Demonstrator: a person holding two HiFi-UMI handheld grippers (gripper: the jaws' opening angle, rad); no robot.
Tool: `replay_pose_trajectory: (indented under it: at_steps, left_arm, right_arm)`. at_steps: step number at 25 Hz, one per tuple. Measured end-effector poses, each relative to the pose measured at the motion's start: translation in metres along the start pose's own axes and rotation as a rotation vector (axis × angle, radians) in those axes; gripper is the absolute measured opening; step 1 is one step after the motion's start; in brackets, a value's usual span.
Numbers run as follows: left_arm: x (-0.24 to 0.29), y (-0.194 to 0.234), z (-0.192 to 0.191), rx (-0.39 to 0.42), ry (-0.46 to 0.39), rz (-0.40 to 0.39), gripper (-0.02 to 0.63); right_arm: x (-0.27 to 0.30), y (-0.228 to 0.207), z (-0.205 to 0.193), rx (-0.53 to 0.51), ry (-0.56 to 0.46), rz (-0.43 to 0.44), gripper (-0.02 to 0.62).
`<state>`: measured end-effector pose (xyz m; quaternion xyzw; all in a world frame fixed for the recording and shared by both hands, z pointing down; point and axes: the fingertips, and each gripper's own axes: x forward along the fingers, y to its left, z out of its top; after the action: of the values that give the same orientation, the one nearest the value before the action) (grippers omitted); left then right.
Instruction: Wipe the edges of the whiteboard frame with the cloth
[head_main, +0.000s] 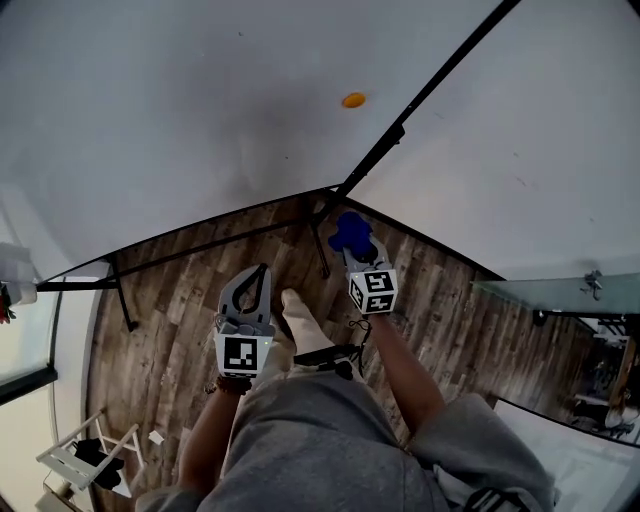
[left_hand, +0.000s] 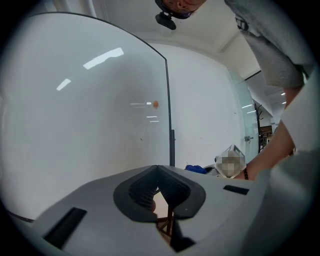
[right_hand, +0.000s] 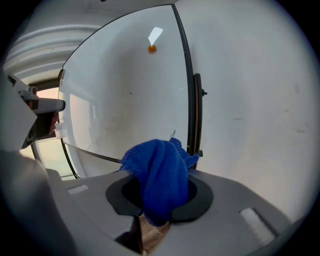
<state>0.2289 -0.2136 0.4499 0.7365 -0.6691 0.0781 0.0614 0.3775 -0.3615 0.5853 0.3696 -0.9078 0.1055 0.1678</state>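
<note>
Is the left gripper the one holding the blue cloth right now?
No, the left gripper is shut on nothing; the blue cloth sits clamped in the right gripper.

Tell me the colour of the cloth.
Blue. The cloth shows best in the right gripper view.

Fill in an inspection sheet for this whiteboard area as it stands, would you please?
Surface: whiteboard, white, with one orange dot; black frame along its edge.
Job's things: blue cloth, bunched in the right gripper.
Clutter: white rack holding something dark, at lower left.
Grippers: left gripper shut, empty; right gripper shut on the blue cloth.
Cables: dark cord below the right gripper, too small to trace.
Surroundings: wooden floor, white wall, glass panel.
</note>
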Motion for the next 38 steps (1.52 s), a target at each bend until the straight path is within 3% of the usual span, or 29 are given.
replay_pose_trajectory:
  at_steps: [5, 10, 16, 20, 24, 26, 33, 38]
  left_arm:
    - [0.021, -0.002, 0.007, -0.062, -0.009, -0.051, 0.009]
    - [0.049, -0.007, 0.012, -0.036, -0.017, -0.081, 0.009]
    - [0.072, -0.01, 0.013, -0.014, -0.001, -0.043, 0.009]
    - [0.072, 0.002, 0.007, -0.028, 0.021, 0.027, 0.009]
    - [0.065, 0.017, 0.011, 0.038, -0.006, 0.085, 0.009]
    - [0.064, 0.02, 0.007, 0.033, -0.007, 0.107, 0.009]
    - [0.061, 0.025, -0.011, 0.006, 0.07, 0.096, 0.009]
    - [0.052, 0.035, -0.014, 0.01, 0.06, 0.082, 0.009]
  right_arm:
    - [0.046, -0.023, -0.023, -0.009, 0.038, -0.023, 0.107]
    - [0.077, -0.044, -0.05, -0.033, 0.072, -0.03, 0.107]
    - [0.107, -0.06, -0.079, -0.033, 0.135, 0.001, 0.107]
    - [0.122, -0.074, -0.093, -0.053, 0.169, -0.028, 0.107]
    - [0.143, -0.072, -0.103, -0.035, 0.185, -0.003, 0.107]
    - [0.15, -0.073, -0.101, -0.036, 0.196, 0.002, 0.109]
    - [0.173, -0.075, -0.094, -0.004, 0.176, -0.03, 0.11]
    - [0.175, -0.069, -0.089, 0.008, 0.177, -0.052, 0.109]
